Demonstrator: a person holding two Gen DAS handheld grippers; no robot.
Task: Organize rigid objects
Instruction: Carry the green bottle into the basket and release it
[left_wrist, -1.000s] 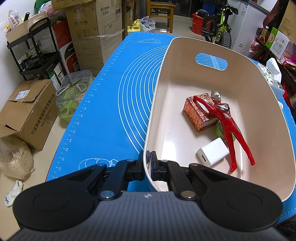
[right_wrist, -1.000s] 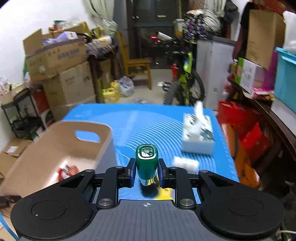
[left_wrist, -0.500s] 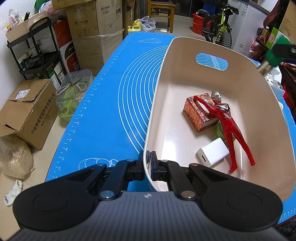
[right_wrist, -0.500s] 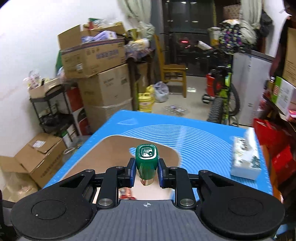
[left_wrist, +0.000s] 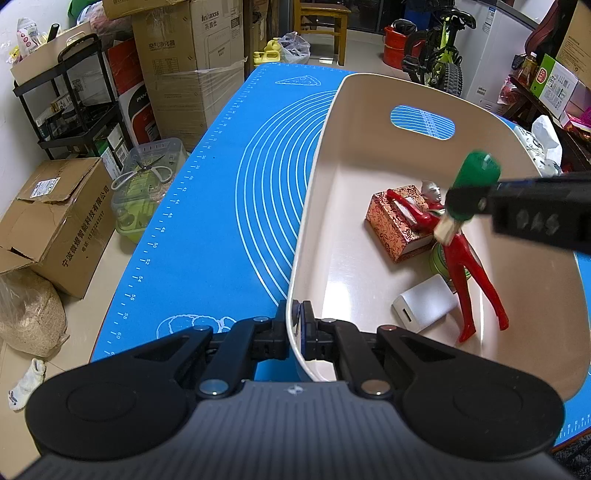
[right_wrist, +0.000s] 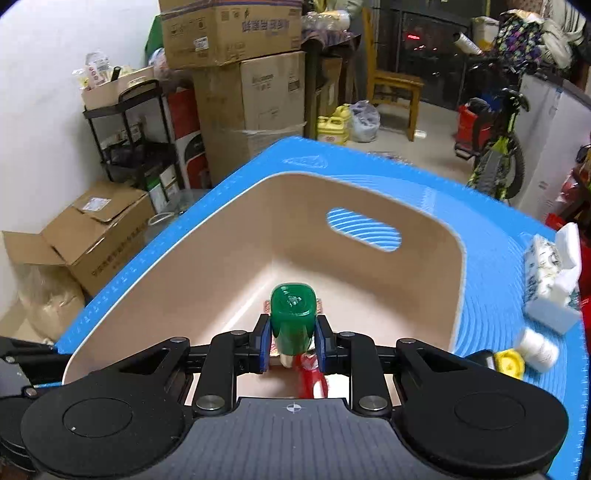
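My left gripper (left_wrist: 297, 334) is clamped tight on the near rim of the beige bin (left_wrist: 325, 155), one finger inside the wall and one outside. My right gripper (right_wrist: 293, 341) pinches a green-capped bottle (right_wrist: 293, 317), which hangs tilted above the bin's interior, over the red toy figure (left_wrist: 467, 266). On the bin floor, nearest me, lies a white block (left_wrist: 424, 304); past it the figure sprawls across a patterned red box (left_wrist: 393, 227) and a green round tin (left_wrist: 439, 260). The bin sits on a blue mat (left_wrist: 221, 206). Further right on the mat, outside the bin, are a tissue box (right_wrist: 550, 280), a white bottle (right_wrist: 537, 349) and a yellow-wheeled item (right_wrist: 509, 363).
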